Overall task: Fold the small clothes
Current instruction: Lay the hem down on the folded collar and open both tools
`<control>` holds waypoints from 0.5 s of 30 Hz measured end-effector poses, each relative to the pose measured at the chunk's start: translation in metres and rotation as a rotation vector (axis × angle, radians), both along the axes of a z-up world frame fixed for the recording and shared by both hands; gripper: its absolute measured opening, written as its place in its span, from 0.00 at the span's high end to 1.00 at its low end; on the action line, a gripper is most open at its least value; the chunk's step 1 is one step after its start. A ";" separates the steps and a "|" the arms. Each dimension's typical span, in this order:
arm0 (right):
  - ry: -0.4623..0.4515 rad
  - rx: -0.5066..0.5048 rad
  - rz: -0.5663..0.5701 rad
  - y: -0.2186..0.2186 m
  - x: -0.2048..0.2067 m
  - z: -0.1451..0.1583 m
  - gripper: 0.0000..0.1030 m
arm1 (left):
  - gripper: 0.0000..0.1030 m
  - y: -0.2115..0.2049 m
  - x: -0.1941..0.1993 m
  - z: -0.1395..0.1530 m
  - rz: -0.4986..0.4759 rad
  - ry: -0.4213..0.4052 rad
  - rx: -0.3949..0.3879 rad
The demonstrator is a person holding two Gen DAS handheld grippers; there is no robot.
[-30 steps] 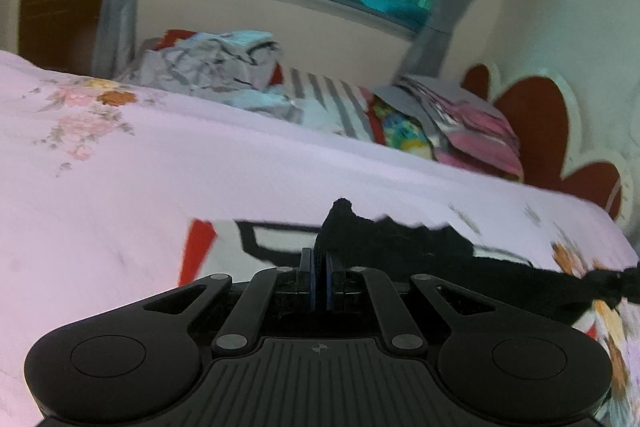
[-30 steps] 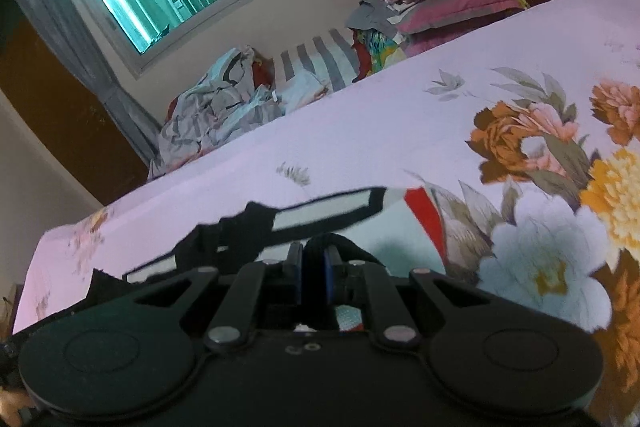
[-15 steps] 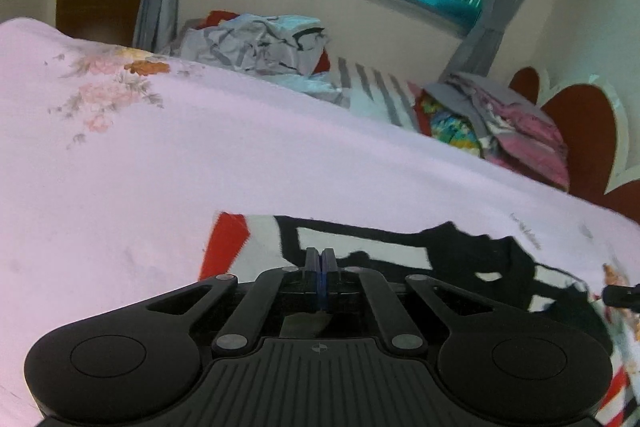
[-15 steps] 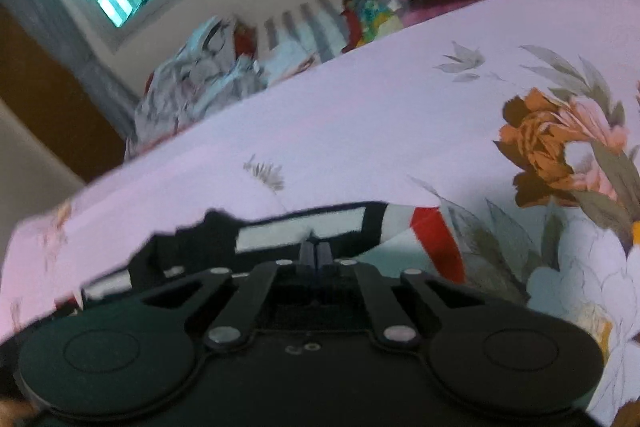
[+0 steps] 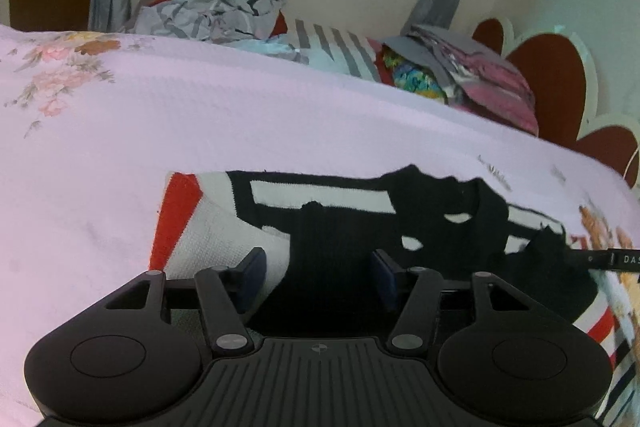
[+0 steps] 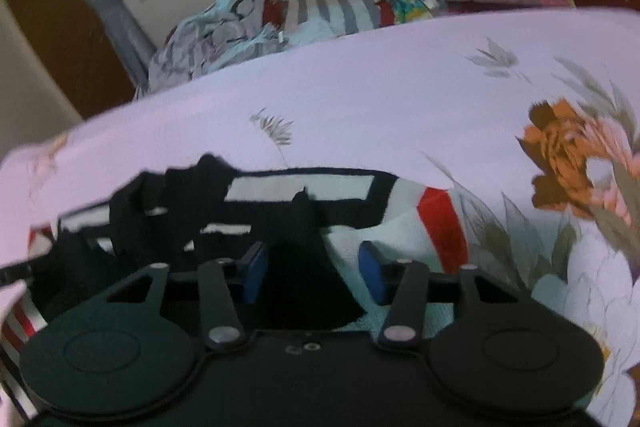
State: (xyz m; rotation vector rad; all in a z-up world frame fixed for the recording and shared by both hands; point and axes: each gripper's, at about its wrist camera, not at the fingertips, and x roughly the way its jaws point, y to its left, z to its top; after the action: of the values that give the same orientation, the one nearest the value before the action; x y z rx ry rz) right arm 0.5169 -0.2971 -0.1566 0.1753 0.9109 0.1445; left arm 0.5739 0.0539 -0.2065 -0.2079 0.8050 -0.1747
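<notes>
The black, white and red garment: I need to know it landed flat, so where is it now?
The garment lies on the floral bedsheet, directly ahead of both open hand-held grippers, left and right.

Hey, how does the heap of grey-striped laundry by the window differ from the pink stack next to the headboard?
The grey-striped laundry heap is crumpled and loose; the pink stack lies in flat folded layers. The heap is grey and white with dark stripes, while the stack is mostly pink with grey on top. The heap sits towards the curtain, the stack against the red headboard. Both rest at the far edge of the bed.
</notes>
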 end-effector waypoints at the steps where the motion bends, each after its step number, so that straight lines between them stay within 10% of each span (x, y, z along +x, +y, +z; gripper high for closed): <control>1: 0.001 -0.024 0.017 0.003 -0.001 0.000 0.69 | 0.46 -0.001 0.000 0.000 -0.001 0.001 0.010; 5: -0.015 -0.079 0.054 0.008 -0.007 0.002 0.95 | 0.94 -0.006 -0.001 0.001 -0.008 0.006 0.044; 15: -0.147 -0.009 -0.043 -0.009 -0.012 0.030 0.96 | 0.96 0.010 -0.004 0.025 0.085 -0.143 0.037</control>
State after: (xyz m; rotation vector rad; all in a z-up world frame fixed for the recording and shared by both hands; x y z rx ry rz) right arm 0.5050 -0.3058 -0.1266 0.1738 0.7606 0.1118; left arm 0.5699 0.0638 -0.1810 -0.1919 0.6554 -0.0933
